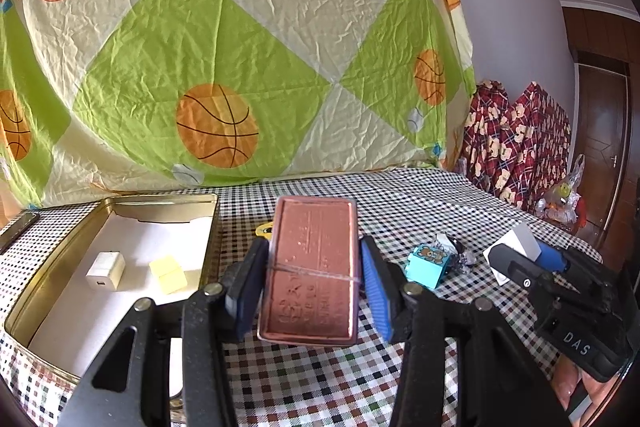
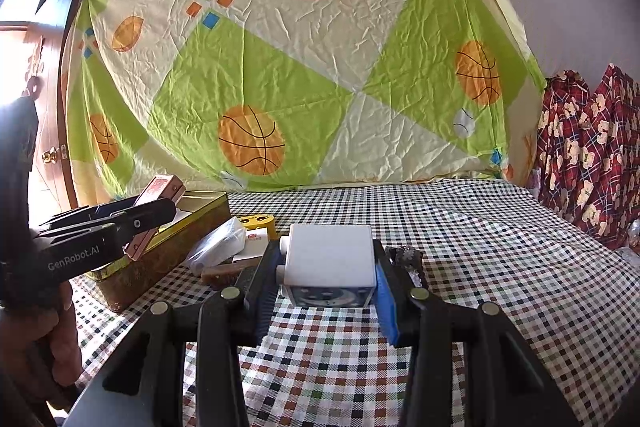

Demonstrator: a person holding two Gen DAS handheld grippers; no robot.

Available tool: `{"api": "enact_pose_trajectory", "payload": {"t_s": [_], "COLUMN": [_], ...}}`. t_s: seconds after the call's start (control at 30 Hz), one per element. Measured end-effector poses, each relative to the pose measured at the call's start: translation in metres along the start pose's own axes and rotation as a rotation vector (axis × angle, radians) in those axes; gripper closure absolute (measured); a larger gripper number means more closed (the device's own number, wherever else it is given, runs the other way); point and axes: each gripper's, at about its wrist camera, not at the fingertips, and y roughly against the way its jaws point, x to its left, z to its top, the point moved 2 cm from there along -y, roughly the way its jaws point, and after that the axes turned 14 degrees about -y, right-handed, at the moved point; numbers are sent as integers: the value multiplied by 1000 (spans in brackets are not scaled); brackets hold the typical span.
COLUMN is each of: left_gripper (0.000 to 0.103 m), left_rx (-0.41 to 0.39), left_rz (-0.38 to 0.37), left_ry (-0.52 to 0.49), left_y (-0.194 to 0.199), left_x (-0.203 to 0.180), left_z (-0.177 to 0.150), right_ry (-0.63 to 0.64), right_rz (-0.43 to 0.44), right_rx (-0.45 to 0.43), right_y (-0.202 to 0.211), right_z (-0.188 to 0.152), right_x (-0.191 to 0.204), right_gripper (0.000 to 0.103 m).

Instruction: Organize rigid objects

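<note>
Tin (image 1: 56, 267), far left: charger (image 1: 105, 270) and yellow block (image 1: 168, 273) stowed. Left gripper (image 1: 314, 277) pinches copper case (image 1: 312, 267) beside tin. Right gripper (image 2: 326, 283) pinches white block (image 2: 328, 259). Blue block (image 1: 428, 265) and oddments remain on cloth (image 1: 320, 387).

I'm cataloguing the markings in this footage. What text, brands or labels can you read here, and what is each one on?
"GenRobot.AI": on the side of the left claw, seen from the right wrist view.
"DAS": on the body of the right claw, seen from the left wrist view.
Embossed characters on the copper-coloured tin held in the left claw: too blurred to read.
Red print on the small white box: too small to read.
</note>
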Motion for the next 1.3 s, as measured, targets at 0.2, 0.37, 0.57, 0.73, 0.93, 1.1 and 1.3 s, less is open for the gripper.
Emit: {"api": "enact_pose_trajectory", "payload": {"t_s": [0.2, 0.37, 0.57, 0.73, 0.93, 1.1, 1.3], "left_gripper": [58, 57, 58, 57, 57, 58, 57], "left_rx": [-15, -23, -35, -42, -46, -46, -41], "left_rz": [12, 20, 34, 45, 56, 64, 73], "left_ry": [1, 7, 11, 4, 8, 14, 20], "left_y": [3, 6, 8, 11, 13, 15, 18], "left_x": [1, 4, 7, 8, 11, 16, 23], "left_z": [0, 0, 0, 0, -1, -3, -5], "right_ry": [6, 10, 15, 22, 18, 19, 25], "right_rz": [-5, -8, -16, -23, -26, -23, -1], "right_rx": [-11, -28, -52, -71, -78, -81, -71], "right_y": [2, 5, 9, 12, 13, 13, 11], "right_z": [-1, -1, -2, -2, -2, -2, -5], "right_x": [1, 2, 3, 4, 4, 6, 17], "right_gripper": [58, 58, 58, 58, 58, 58, 58]}}
